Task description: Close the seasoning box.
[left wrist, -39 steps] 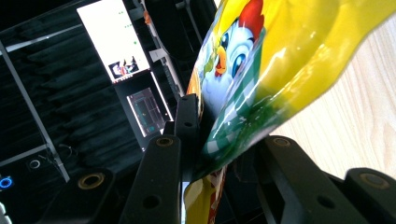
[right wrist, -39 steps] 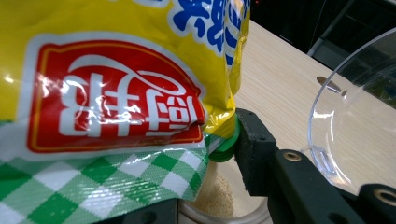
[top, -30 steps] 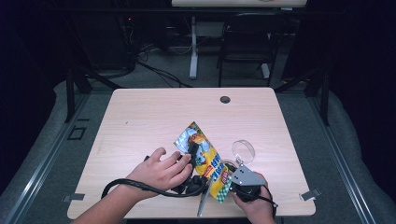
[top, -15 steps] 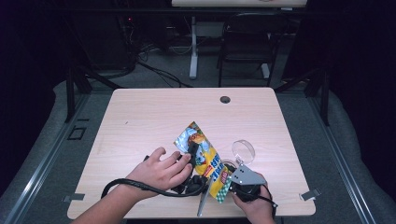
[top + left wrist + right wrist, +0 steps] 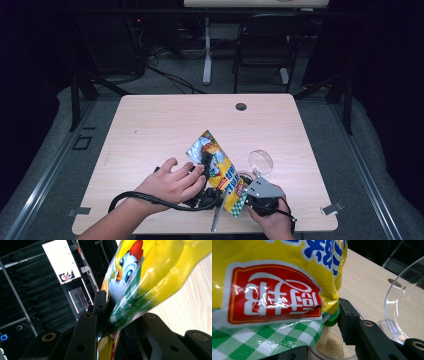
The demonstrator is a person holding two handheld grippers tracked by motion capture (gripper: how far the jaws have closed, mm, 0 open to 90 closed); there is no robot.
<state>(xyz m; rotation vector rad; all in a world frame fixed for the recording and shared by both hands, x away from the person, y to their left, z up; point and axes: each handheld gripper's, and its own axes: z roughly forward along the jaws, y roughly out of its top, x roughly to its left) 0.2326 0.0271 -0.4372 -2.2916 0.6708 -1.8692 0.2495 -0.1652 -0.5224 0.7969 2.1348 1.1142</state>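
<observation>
A yellow seasoning bag (image 5: 223,175) with a cartoon chicken and a green-checked end hangs tilted over the table's front edge, between both grippers. My left gripper (image 5: 206,161) holds its upper part; in the left gripper view the bag (image 5: 140,277) sits between the black jaws of that gripper (image 5: 122,312). My right gripper (image 5: 245,197), with a grey plate on top, grips the lower checked end. In the right gripper view the bag (image 5: 274,290) covers that gripper (image 5: 317,336), hiding one jaw. Under it is a clear jar (image 5: 332,347) of beige granules.
A clear round container (image 5: 261,161) (image 5: 397,302) lies just right of the bag. A thin grey piece (image 5: 216,220) lies at the front edge under the bag. The wooden table (image 5: 165,120) has a cable hole (image 5: 241,106) at the back. A chair (image 5: 260,45) stands beyond it.
</observation>
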